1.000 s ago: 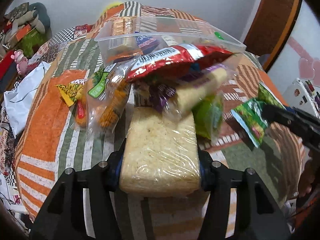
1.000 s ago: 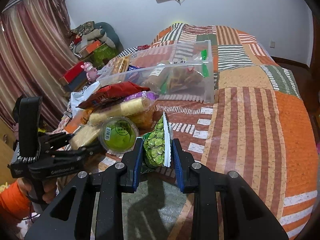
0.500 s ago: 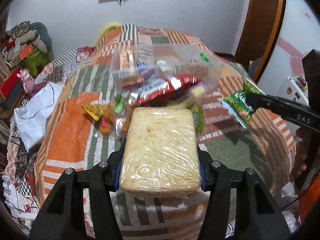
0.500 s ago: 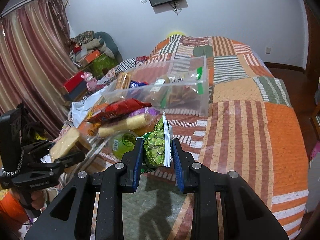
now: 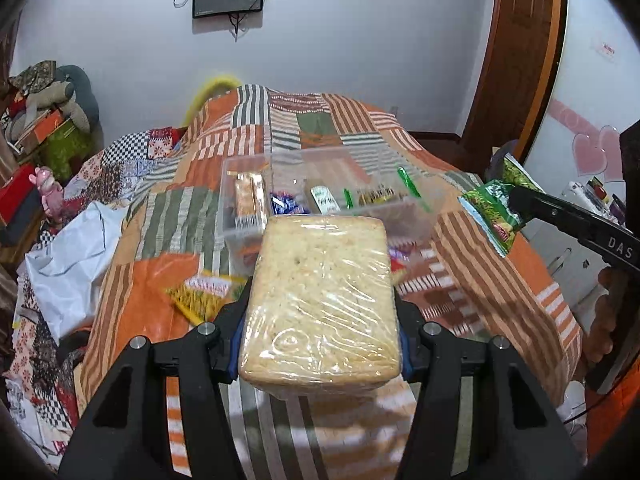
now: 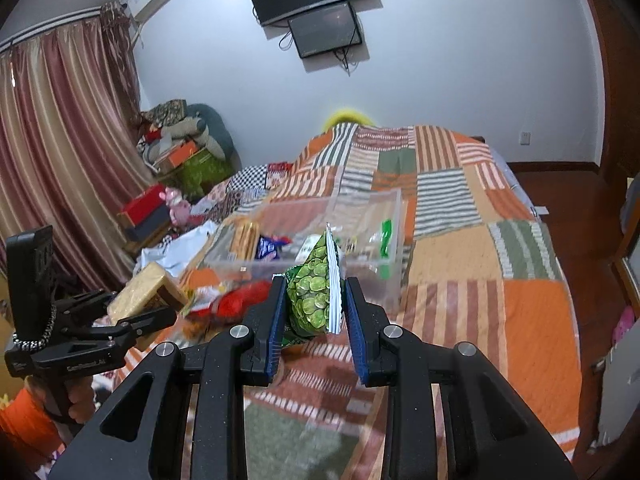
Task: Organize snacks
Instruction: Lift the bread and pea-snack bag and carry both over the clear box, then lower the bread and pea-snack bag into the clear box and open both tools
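Note:
My left gripper (image 5: 322, 320) is shut on a plastic-wrapped pale cracker block (image 5: 320, 296) and holds it high above the bed; the block also shows in the right wrist view (image 6: 146, 290). My right gripper (image 6: 316, 300) is shut on a green pea snack packet (image 6: 316, 292), also seen at the right of the left wrist view (image 5: 490, 208). A clear plastic bin (image 5: 248, 192) holding several snacks sits on the quilt ahead of both grippers (image 6: 384, 224). Loose snack packets lie in front of it, among them a yellow packet (image 5: 204, 290) and a red bag (image 6: 240, 300).
The patchwork quilt (image 5: 500, 280) covers the bed. A white plastic bag (image 5: 72, 256) lies at its left edge. Boxes and soft toys (image 6: 180, 156) pile up by the curtain. A wooden door (image 5: 516, 60) stands at the right. A screen (image 6: 324, 32) hangs on the wall.
Both grippers have lifted up and back from the snack pile with their items held. The bin and loose packets now look farther away and lower.

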`<action>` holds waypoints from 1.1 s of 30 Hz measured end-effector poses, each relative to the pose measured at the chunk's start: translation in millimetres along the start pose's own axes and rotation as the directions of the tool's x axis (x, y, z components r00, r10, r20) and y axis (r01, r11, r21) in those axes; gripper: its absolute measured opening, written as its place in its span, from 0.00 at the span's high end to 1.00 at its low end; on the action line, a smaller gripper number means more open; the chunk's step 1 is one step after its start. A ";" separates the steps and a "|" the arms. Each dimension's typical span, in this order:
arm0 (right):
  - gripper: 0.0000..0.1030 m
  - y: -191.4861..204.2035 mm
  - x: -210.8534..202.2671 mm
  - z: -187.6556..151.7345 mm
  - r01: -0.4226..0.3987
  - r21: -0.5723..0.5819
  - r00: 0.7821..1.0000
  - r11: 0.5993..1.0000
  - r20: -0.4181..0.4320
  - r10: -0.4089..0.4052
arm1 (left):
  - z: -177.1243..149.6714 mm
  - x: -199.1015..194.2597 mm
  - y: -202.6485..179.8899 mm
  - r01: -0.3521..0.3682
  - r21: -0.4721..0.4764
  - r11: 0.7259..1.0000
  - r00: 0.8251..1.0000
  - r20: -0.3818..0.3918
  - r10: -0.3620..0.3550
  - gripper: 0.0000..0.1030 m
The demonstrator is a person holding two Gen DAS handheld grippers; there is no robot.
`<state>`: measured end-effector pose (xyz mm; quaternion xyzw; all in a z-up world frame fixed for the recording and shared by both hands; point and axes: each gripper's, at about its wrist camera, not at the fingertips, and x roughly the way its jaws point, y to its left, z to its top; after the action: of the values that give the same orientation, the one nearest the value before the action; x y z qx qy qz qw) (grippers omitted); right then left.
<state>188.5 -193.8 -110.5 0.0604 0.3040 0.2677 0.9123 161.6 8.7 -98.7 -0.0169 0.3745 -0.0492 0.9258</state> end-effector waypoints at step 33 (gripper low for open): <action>0.75 -4.8 83.3 35.0 -0.028 0.033 0.998 0.999 -0.046 0.030 | 78.2 116.7 15.7 0.035 -0.018 0.999 0.994 -0.101 -0.036 0.46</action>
<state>267.2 -152.2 -127.0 0.0732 0.3286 0.2773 0.8999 300.6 11.8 -124.3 -0.0284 0.4210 -0.0633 0.9044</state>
